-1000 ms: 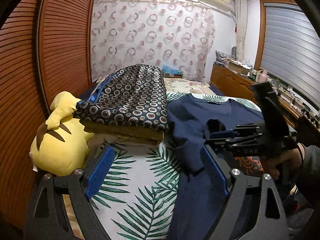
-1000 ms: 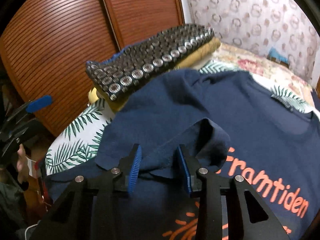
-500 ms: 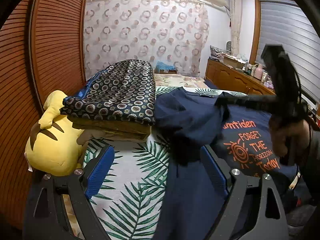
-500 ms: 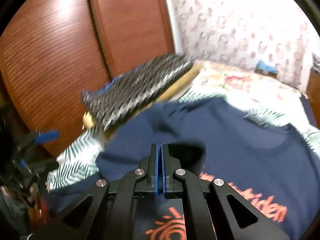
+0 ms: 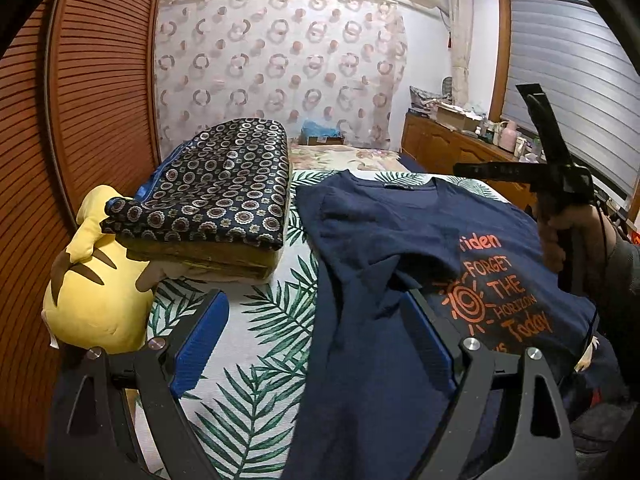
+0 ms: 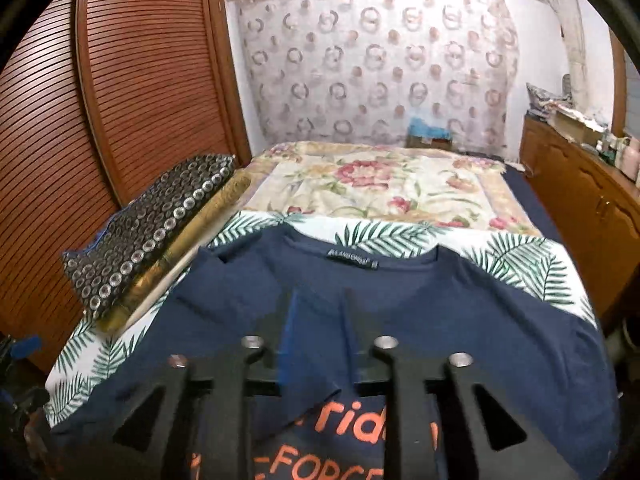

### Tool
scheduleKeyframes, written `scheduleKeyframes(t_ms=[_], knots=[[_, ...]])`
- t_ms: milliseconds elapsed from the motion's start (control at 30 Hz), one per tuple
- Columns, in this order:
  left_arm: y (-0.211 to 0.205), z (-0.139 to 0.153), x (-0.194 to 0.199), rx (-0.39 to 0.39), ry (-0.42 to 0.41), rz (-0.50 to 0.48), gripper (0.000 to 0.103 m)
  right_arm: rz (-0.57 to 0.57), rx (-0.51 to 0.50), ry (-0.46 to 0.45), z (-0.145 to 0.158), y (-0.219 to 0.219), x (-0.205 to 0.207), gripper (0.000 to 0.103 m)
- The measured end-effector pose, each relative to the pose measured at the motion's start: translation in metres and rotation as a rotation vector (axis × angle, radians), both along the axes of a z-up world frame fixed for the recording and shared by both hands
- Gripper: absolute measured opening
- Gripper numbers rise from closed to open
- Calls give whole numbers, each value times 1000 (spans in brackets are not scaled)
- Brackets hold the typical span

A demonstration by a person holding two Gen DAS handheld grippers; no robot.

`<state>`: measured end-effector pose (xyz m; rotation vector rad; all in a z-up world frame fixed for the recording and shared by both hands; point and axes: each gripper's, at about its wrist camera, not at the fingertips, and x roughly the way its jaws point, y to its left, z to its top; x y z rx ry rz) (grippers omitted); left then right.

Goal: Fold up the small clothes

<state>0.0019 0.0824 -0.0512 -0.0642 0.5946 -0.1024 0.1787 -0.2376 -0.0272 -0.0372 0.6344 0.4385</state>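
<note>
Bed [image 6: 520, 264] carries everything. Near half is covered by a white sheet with a green palm-leaf print [image 5: 256, 360]; far half by a cream floral cover [image 6: 384, 184].

Landmark: navy T-shirt [image 5: 380, 248], lying face up on the palm-leaf sheet, collar toward the floral cover, orange print partly hidden under a folded-over sleeve.

Left of the T-shirt, just beside its shoulder: stack of folded bedding [image 5: 208, 200], dark circle-patterned piece on top, gold and pale layers beneath.

Left of the T-shirt beyond the stack, at the near left bed edge: yellow plush toy [image 5: 92, 280], touching the stack's near corner.
</note>
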Motion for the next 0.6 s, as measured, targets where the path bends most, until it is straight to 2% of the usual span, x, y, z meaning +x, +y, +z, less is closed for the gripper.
scheduleKeyframes(t_ms=[167, 200, 433, 600], knots=[[-3, -1, -1, 3, 1, -2, 88, 123, -16, 11, -7, 8, -18, 30], [-4, -1, 0, 2, 2, -2, 88, 149, -13, 20, -3, 18, -11, 30], [-7, -4, 1, 9, 16, -2, 88, 376, -14, 77, -21, 38, -34, 30], [-5, -8, 1, 0, 29, 5, 88, 447, -63, 102, -38, 59, -29, 30]])
